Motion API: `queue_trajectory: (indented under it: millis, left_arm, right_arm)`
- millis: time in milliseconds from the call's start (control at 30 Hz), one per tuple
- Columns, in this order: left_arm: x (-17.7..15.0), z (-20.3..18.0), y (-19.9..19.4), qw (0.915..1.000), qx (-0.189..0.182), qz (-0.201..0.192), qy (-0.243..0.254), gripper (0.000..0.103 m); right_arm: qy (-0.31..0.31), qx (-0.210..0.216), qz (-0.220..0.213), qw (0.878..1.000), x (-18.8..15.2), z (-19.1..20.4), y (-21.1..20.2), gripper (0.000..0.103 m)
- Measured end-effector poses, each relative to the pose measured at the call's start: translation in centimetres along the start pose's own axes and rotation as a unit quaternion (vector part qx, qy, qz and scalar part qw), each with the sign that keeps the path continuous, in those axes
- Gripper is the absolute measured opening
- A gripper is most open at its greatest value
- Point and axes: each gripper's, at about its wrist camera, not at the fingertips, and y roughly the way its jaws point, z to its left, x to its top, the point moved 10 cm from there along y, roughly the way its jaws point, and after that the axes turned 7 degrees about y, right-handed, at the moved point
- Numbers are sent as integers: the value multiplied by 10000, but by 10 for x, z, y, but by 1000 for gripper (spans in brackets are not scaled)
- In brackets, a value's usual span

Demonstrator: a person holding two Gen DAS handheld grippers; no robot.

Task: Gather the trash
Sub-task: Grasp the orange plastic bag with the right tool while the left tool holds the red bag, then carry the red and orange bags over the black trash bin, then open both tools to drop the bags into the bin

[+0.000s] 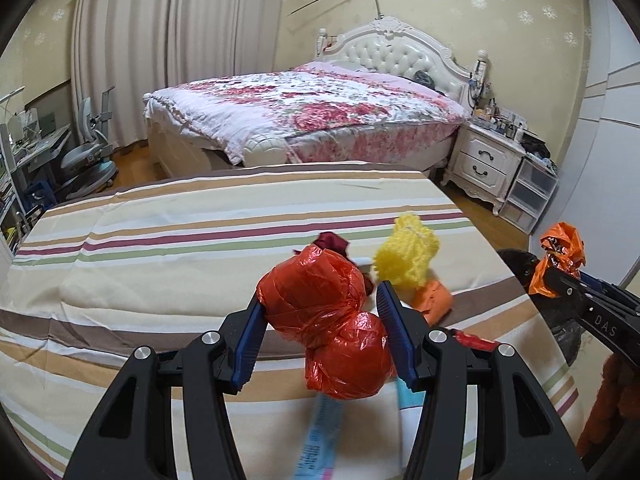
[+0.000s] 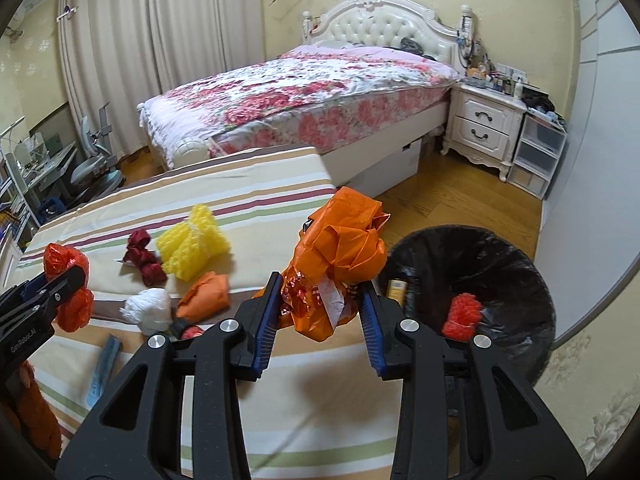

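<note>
1. Right wrist view: the right gripper (image 2: 318, 312) has its jaws pinching a crumpled orange plastic bag (image 2: 340, 256), glossy and creased, held above the striped worktop (image 2: 280, 360) just beside the black-lined bin (image 2: 500, 248).
2. The left gripper (image 1: 320, 330) has its jaws pressed on a red plastic bundle (image 1: 324, 320), two shiny knotted lobes, lifted off the cloth.
3. Done so far, I judge: the bin already holds a fuzzy red piece (image 2: 462, 316) and a yellowish pack (image 2: 396, 290).
4. Left on the worktop: a bumpy yellow foam net (image 2: 192, 242), a dark red ruffled scrap (image 2: 142, 258), a white knotted bag (image 2: 148, 308), a folded orange piece (image 2: 206, 294) and a flat blue wrapper (image 2: 104, 368).
5. Roughly half remains.
</note>
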Motion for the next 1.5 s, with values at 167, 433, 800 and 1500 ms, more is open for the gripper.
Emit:
queue_trajectory:
  millis: [167, 433, 800, 1500]
  left_arm:
    - [9, -47, 3, 9992, -286, -68, 287, 54]
    - [21, -123, 22, 9955, -676, -51, 668, 54]
    - [31, -194, 54, 9885, -889, 40, 1223, 54]
    - [40, -235, 95, 9831, -783, 179, 1645, 76]
  right_arm:
    - [142, -179, -30, 9997, -1, -33, -4, 37]
    - [395, -423, 6, 9983, -4, -87, -4, 37]
    - [648, -608, 133, 9960, -8, -133, 10, 38]
    - [1051, -977, 89, 9896, -3, -182, 33, 64]
